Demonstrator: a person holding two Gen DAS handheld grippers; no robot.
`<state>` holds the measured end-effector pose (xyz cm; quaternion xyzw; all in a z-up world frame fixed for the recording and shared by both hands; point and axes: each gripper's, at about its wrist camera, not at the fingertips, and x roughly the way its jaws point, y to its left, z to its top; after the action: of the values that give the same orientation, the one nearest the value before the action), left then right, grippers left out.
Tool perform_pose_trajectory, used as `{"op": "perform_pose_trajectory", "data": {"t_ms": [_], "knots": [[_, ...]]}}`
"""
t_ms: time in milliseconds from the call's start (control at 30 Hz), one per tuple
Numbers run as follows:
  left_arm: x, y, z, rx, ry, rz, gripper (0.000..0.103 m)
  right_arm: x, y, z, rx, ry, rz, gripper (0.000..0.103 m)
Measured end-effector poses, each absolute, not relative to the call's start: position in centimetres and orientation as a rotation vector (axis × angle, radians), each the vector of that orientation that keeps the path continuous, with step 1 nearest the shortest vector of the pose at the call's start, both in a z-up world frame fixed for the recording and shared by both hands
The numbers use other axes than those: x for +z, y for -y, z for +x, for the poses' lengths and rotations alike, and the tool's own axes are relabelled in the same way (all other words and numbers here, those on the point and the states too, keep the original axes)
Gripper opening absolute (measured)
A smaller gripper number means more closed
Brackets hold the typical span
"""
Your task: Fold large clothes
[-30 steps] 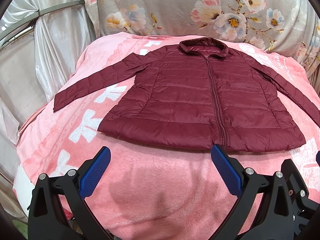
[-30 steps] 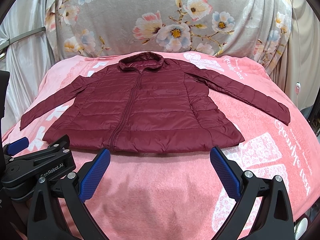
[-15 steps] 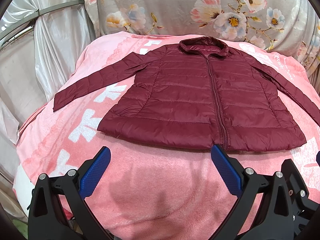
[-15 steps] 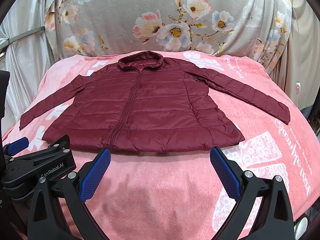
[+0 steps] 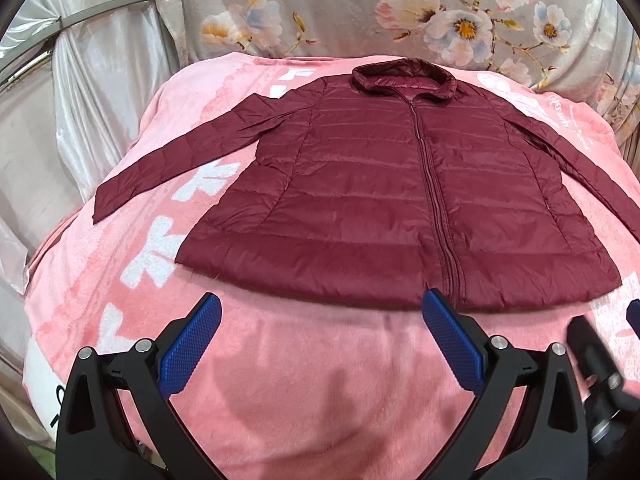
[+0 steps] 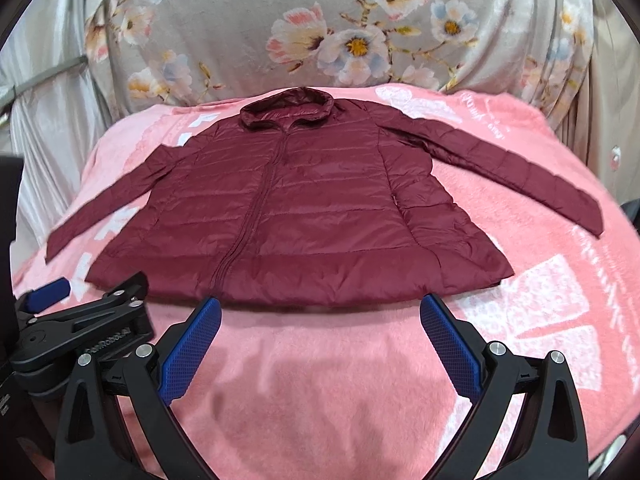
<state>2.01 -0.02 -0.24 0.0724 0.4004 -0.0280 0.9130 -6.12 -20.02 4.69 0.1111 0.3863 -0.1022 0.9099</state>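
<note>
A dark red quilted jacket (image 5: 380, 184) lies flat and zipped on a pink blanket (image 5: 320, 380), hood at the far end, both sleeves spread out to the sides. It also shows in the right wrist view (image 6: 296, 208). My left gripper (image 5: 322, 340) is open and empty, just short of the jacket's near hem, left of the zipper. My right gripper (image 6: 318, 340) is open and empty, just short of the hem's middle. The left gripper's body (image 6: 80, 332) shows at the left of the right wrist view.
A floral grey cover (image 6: 340, 28) hangs behind the blanket. A shiny silver curtain (image 5: 80, 80) hangs at the left. The blanket drops off at the left and right edges.
Both grippers have moved forward a little toward the jacket's hem. The right gripper has shifted slightly. The jacket has not moved.
</note>
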Motion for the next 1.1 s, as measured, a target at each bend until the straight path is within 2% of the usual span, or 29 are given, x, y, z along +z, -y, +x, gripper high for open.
{"op": "perform_pose_trajectory", "data": {"t_ms": [300, 567, 833, 867, 933, 967, 1000, 1100], "knots": [[-0.1, -2.9, 9.3, 0.018, -0.814, 0.084, 0.098, 4.2, 35.6, -3.9, -0.453, -0.744, 0.494, 0.098], [-1.6, -5.8, 15.1, 0.149, -0.772, 0.072, 0.098, -0.1, 52.1, -6.1, -0.79, -0.668, 0.754, 0.097], [-4.1, -6.4, 19.2, 0.186, -0.87, 0.059, 0.098, -4.4, 60.2, -5.8, -0.892, -0.637, 0.868, 0.085], [-4.5, -6.3, 19.6, 0.189, -0.885, 0.065, 0.098, -4.4, 60.4, -5.6, -0.912, -0.617, 0.849, 0.08], [-4.9, -6.2, 20.0, 0.201, -0.9, 0.072, 0.098, -4.3, 60.8, -4.6, -0.952, -0.629, 0.793, 0.057], [-5.1, -6.2, 20.3, 0.204, -0.9, 0.072, 0.098, -4.3, 61.3, -3.9, -0.962, -0.639, 0.775, 0.029], [-5.2, -6.3, 20.6, 0.21, -0.9, 0.074, 0.098, -4.3, 61.7, -3.3, -0.966, -0.645, 0.767, 0.007], [-5.2, -6.7, 21.3, 0.224, -0.896, 0.078, 0.098, -2.8, 61.8, -1.3, -0.966, -0.608, 0.748, 0.006]]}}
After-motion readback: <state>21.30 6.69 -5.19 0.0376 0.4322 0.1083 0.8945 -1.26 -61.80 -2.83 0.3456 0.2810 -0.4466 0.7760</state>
